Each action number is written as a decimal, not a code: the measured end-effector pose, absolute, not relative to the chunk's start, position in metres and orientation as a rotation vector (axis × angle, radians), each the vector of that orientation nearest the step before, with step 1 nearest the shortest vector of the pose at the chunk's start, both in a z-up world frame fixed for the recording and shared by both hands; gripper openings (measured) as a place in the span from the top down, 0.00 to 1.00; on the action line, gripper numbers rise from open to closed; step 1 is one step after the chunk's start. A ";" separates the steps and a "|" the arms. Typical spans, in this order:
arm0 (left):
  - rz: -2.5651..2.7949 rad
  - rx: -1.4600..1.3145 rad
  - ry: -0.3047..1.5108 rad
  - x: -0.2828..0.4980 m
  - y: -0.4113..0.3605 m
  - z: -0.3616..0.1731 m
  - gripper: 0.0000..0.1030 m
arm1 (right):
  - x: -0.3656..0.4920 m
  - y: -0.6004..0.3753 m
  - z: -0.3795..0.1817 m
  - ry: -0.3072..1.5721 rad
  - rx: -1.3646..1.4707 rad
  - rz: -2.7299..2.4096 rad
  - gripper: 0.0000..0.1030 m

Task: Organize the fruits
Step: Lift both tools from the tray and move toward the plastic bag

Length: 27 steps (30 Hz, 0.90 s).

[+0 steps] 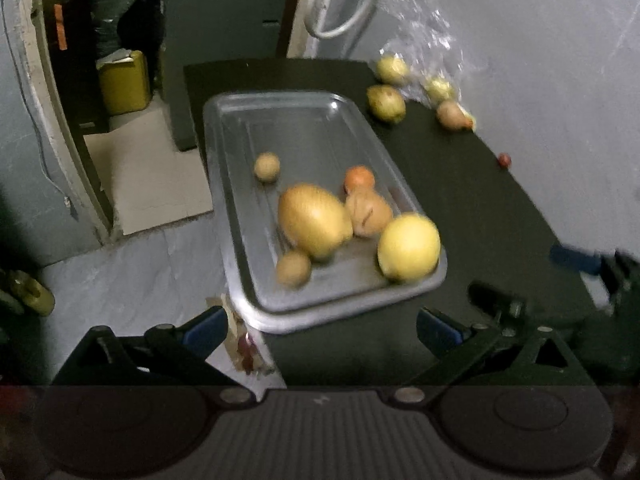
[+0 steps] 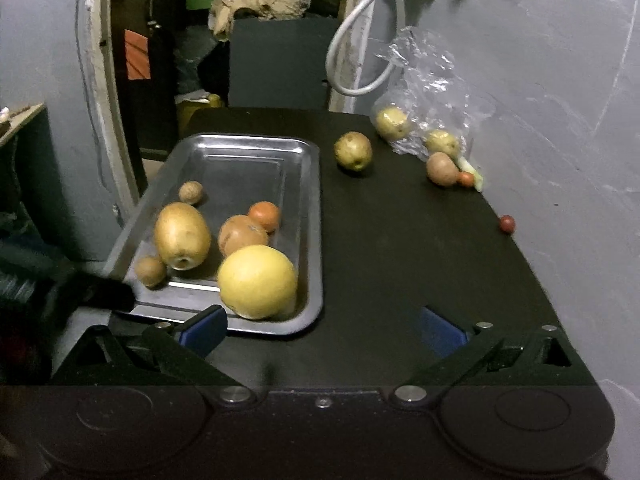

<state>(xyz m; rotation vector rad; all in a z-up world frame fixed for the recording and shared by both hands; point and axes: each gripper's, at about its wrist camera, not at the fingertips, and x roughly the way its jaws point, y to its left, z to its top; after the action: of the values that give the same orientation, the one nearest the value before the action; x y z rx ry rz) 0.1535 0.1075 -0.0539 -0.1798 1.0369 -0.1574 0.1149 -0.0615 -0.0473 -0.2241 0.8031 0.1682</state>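
Observation:
A steel tray lies on the black table and holds several fruits: a large yellow round one, a golden oval one, an orange one and small brown ones. Loose fruits lie on the table beyond the tray, near a clear plastic bag. My left gripper is open, just short of the tray's near edge. My right gripper is open above the table beside the tray's near right corner. Neither holds anything.
A tiny red fruit sits near the table's right edge by the grey wall. A white cable hangs behind the table. A yellow canister stands on the floor left of the table. The other gripper shows dark at right.

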 end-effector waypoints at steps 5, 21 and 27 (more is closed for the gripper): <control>-0.158 -0.173 1.093 0.145 0.111 -0.062 0.01 | 0.119 -0.073 -0.050 0.827 -0.215 0.090 0.01; -0.254 -0.131 1.135 0.165 0.078 -0.066 0.01 | 0.114 -0.112 -0.056 0.790 -0.172 -0.053 0.01; -0.284 -0.116 1.134 0.179 0.053 -0.062 0.01 | 0.111 -0.132 -0.051 0.711 -0.129 -0.081 0.01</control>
<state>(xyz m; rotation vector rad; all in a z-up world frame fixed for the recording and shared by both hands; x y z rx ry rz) 0.1793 0.0534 -0.0620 -0.1165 1.1339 -0.2843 0.1107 -0.1323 -0.0512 -0.1285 0.7112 -0.0811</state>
